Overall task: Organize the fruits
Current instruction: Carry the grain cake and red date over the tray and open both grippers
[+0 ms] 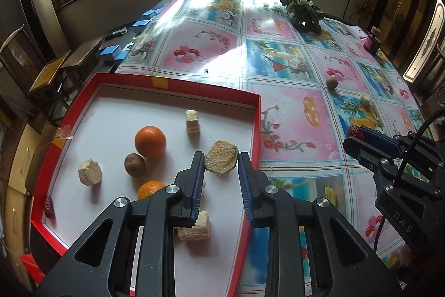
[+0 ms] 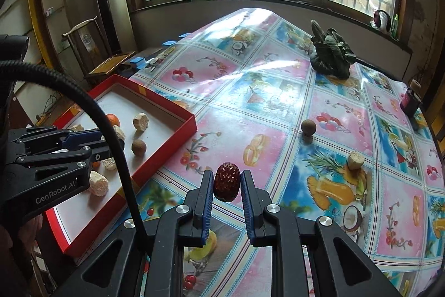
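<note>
We see left gripper (image 1: 221, 157) pinching tan spongy fruit slice (image 1: 221, 157) above red tray (image 1: 178, 84), near its right wall. Right gripper (image 2: 226, 180) clamps wrinkled red date (image 2: 226, 181) over patterned tablecloth (image 2: 250, 91), well right of tray. In tray – two oranges (image 1: 150, 141), brown round fruit (image 1: 135, 164), several pale chunks (image 1: 192, 121), another date (image 1: 49, 208) in corner. Loose on cloth: brown ball fruit (image 2: 308, 127), pale chunk (image 2: 355, 160). Beyond – leafy green vegetable (image 2: 332, 53), dark jar (image 2: 410, 99). Black cable (image 2: 111, 135) crosses our right view in front of tray.
</note>
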